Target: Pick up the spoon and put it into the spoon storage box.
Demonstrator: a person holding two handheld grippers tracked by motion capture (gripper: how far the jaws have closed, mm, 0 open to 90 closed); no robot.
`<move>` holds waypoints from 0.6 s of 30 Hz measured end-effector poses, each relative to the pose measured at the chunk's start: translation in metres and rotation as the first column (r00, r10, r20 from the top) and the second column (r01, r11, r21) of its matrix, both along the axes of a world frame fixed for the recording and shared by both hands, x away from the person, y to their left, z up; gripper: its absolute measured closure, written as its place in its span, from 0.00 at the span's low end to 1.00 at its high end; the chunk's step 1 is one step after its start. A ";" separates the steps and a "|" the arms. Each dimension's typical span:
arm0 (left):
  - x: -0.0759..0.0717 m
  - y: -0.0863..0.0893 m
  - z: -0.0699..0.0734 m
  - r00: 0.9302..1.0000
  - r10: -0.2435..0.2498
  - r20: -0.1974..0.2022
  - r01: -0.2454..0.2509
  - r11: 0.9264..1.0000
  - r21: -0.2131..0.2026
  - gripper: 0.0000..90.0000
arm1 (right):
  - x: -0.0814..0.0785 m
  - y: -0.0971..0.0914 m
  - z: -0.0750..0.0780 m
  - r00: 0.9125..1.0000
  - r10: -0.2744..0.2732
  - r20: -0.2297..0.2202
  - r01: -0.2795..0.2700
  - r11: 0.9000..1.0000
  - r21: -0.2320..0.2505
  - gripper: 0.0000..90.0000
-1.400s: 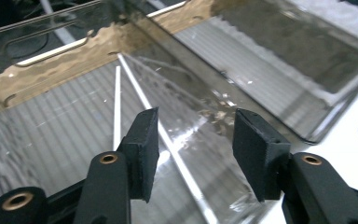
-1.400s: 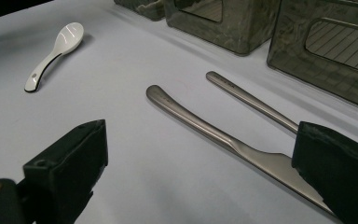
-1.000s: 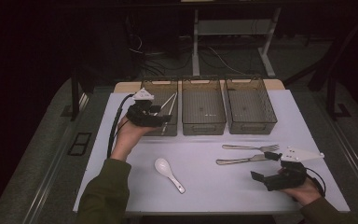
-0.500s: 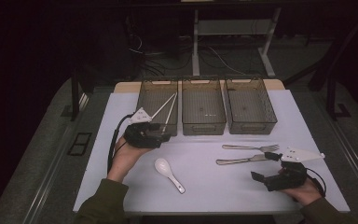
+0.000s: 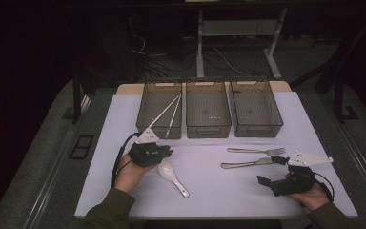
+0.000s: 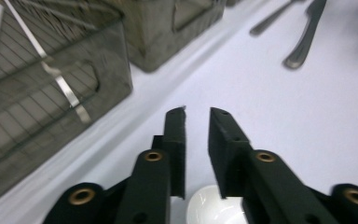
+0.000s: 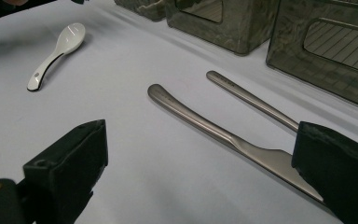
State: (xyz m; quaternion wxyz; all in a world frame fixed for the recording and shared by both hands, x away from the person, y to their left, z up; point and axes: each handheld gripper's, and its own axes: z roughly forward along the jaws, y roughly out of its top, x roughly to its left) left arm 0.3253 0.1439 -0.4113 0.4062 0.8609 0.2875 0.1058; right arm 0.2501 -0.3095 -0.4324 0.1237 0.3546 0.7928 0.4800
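Left gripper has dropped from the left bin to just above the spoon, jaws just narrowed, holding nothing.
Nearly shut, they could knock the spoon bowl aside; right gripper gapes empty near the knife.

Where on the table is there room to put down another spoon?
The pale table is bare between the white ceramic spoon and the metal knife, and left of the three wire baskets. It is crowded around the knife and metal fork by the right tool.
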 end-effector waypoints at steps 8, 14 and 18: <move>0.005 -0.007 -0.011 0.999 -0.029 -0.035 0.031 0.998 0.055 0.99 | 0.000 0.000 0.000 1.000 0.003 0.007 -0.003 1.000 -0.006 0.04; 0.005 -0.009 -0.017 0.997 -0.035 -0.068 0.043 0.992 0.115 0.99 | -0.001 0.000 0.000 1.000 0.002 0.006 -0.002 1.000 -0.007 0.04; 0.006 -0.007 -0.020 0.996 -0.028 -0.089 0.039 0.991 0.125 0.99 | -0.001 0.000 0.001 1.000 0.001 0.004 -0.001 1.000 -0.006 0.04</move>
